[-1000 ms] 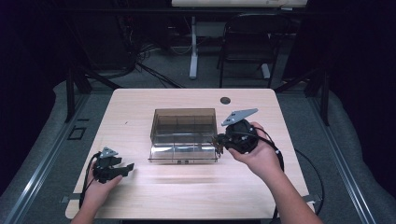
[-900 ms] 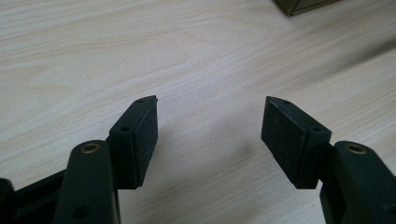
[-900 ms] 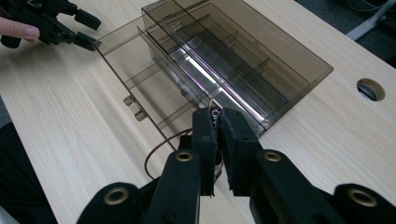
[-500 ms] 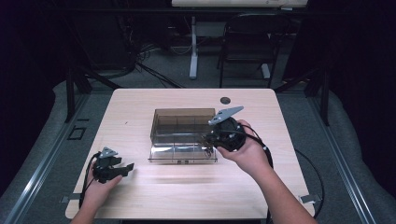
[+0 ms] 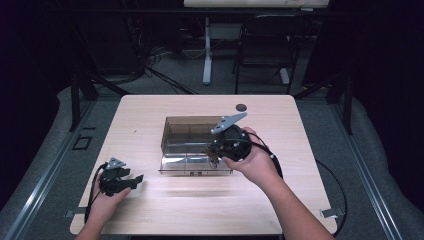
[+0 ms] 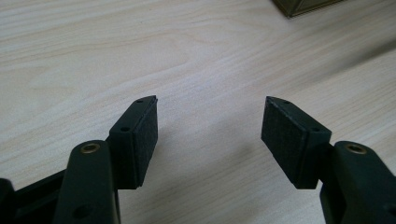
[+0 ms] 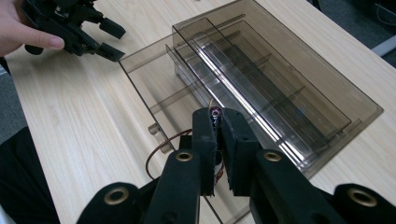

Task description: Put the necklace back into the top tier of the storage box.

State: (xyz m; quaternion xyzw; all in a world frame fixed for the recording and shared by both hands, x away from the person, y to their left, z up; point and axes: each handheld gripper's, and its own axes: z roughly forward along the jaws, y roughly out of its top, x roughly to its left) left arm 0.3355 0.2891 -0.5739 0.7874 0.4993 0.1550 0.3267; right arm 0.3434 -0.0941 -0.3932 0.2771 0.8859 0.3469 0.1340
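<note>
A smoky clear plastic box [image 5: 189, 129] stands mid-table with its drawer [image 5: 192, 164] pulled out toward me. My right gripper [image 5: 213, 150] hangs over the drawer's right end, shut on a thin brown cord loop [image 7: 159, 150] with a small dark tip pinched between the pads. In the right gripper view the gripper [image 7: 216, 113] sits just above the open drawer [image 7: 152, 81], with the box [image 7: 285, 79] beyond. My left gripper [image 5: 136, 179] rests low at the table's front left, open, nothing between its pads [image 6: 142, 135]. The left gripper [image 7: 95, 35] also appears far off in the right gripper view.
A small dark round disc [image 5: 241, 107] lies near the table's far edge. A black chair [image 5: 262, 45] and a table leg [image 5: 207, 55] stand on the floor behind. Bare wood [image 5: 200, 200] stretches in front of the drawer.
The right gripper has moved left from beside the box's right side to over the drawer's right end. The left gripper has stayed in place.
</note>
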